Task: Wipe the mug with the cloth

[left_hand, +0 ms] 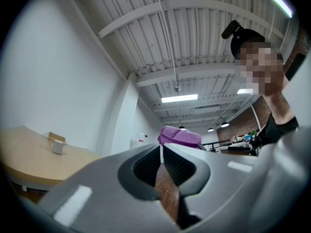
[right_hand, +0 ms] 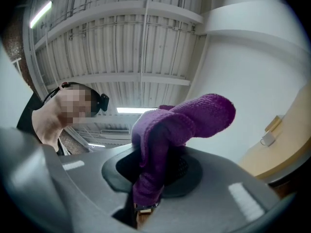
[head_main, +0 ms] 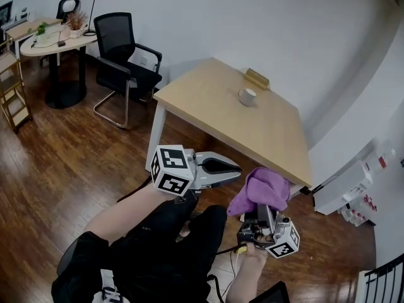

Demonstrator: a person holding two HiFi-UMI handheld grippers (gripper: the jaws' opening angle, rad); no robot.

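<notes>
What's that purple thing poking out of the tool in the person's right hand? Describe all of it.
A purple knitted cloth, soft and bunched into a lump. The right gripper pinches its lower fold between its jaws; the rest bulges up and over them. It is held in the air, touching nothing else.

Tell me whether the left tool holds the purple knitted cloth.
No, the right tool clamps the purple knitted cloth; the left tool is shut empty.

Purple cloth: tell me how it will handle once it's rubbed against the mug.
Probably floppy: the cloth folds over and droops above the right gripper that pinches it. Likely light and soft, since its knitted bulk holds up from one pinch. It may bunch rather than press flat on the mug.
</notes>
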